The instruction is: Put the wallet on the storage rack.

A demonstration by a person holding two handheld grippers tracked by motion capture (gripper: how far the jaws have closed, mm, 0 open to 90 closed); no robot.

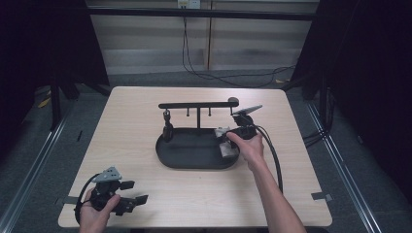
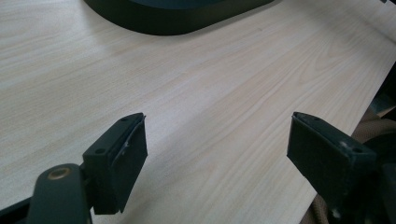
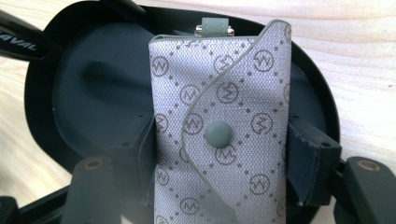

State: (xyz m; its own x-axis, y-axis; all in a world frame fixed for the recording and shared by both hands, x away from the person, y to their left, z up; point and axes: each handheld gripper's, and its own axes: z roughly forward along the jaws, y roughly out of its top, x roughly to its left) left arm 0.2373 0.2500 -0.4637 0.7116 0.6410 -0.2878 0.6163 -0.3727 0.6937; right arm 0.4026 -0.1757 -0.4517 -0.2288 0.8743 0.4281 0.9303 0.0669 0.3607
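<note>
Right hand (image 1: 250, 148) reaches forward, jaws clamping pouch (image 3: 222, 126) over tray (image 1: 194, 160).

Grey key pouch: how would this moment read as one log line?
right gripper: shut on grey key pouch | over black tray | left gripper: open, idle

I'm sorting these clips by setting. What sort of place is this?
Probably a lab or studio recording bay: a bare wooden table on grey floor, dark curtains at both sides, and loose cables trailing along the back wall.
</note>
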